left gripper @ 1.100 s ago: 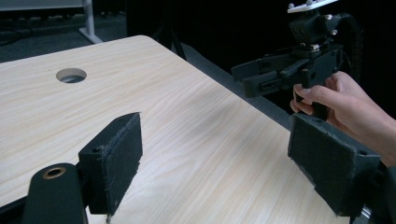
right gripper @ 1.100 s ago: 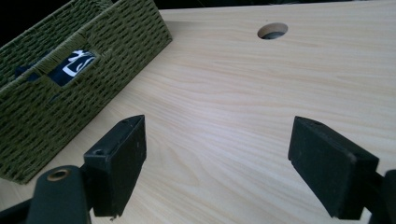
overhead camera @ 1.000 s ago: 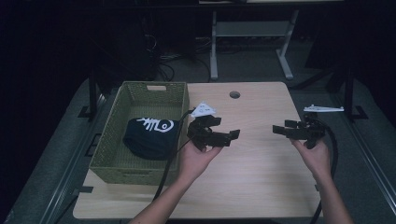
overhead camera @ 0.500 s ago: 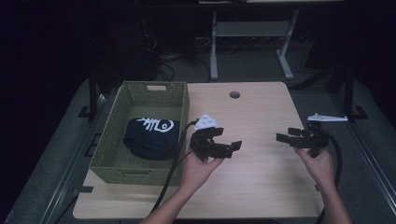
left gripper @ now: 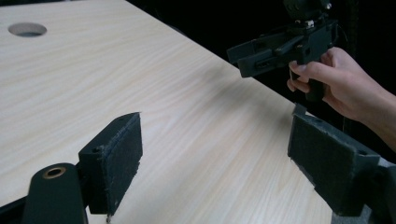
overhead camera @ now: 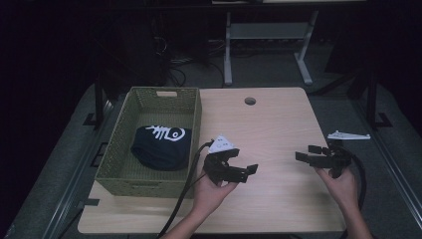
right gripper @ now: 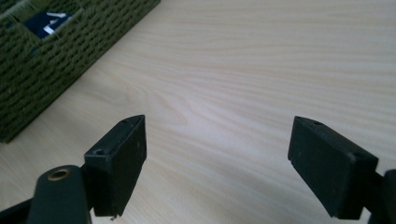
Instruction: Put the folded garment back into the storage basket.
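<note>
Lying in basket (overhead camera: 124, 172), dark cloth (overhead camera: 161, 147) left of left claw (overhead camera: 244, 172)

Both grippers were black, the left gripper (overhead camera: 245, 171) topped by a grey three-cornered plate (overhead camera: 222, 145) and trailing a black cable (overhead camera: 185, 196); the right gripper (overhead camera: 308, 154) had flat rectangular pads (right gripper: 332, 165)

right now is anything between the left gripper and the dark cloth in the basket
Yes: the basket's near side wall stands between the left gripper and the dark cloth. The gripper is over bare table, jaws open, so it would have to go over the rim.
</note>
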`<state>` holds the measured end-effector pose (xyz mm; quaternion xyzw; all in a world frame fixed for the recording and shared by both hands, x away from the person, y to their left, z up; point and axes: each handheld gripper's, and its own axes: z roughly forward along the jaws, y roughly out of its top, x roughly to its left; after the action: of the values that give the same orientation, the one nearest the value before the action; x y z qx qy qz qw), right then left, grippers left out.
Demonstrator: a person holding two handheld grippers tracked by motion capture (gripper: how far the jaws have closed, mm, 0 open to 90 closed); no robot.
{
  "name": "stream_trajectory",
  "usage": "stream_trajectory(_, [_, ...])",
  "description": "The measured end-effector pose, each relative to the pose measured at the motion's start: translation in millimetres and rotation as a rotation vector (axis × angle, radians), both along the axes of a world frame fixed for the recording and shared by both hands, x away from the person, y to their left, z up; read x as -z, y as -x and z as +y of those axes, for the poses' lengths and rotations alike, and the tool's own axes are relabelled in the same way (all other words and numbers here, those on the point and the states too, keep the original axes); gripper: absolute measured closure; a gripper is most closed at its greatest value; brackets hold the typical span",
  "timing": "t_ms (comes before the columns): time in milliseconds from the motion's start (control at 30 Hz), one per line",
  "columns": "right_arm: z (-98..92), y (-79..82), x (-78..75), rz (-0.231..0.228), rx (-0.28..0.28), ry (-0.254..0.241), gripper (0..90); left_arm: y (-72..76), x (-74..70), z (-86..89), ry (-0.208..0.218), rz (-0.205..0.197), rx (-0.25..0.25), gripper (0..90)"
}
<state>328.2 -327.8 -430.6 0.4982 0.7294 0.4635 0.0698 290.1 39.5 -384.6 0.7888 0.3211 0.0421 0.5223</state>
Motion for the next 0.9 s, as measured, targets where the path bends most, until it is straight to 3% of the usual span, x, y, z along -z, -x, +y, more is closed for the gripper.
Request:
stream_trajectory(67, [-0.6, 3.6, 2.3, -0.001, 0.003, -0.001, 19.3, 2.0, 4.2, 1.0, 0.007, 0.016, 0.006, 17.1])
stream_trajectory(400, [-0.9, 19.5, 7.6, -0.01, 0.002, -0.013, 19.3, 17.0, 21.9, 7.4, -0.028, 0.013, 0.026, 17.1])
stream_trajectory(500, [-1.0, 25.7, 10.5, -0.012, 0.0, -0.016, 19.3, 24.3, 28.5, 9.6, -0.016, 0.024, 0.038, 17.1])
stream_trajectory(833, [4.6, 49.7, 22.3, -0.029, 0.006, 0.0, 18.9, 50.6, 39.0, 8.3, -0.052, 0.001, 0.084, 17.1])
stream_trajectory(900, [4.1, 54.9, 24.4, -0.038, 0.013, -0.028, 18.9, 54.0, 39.6, 8.7, -0.052, -0.001, 0.098, 17.1])
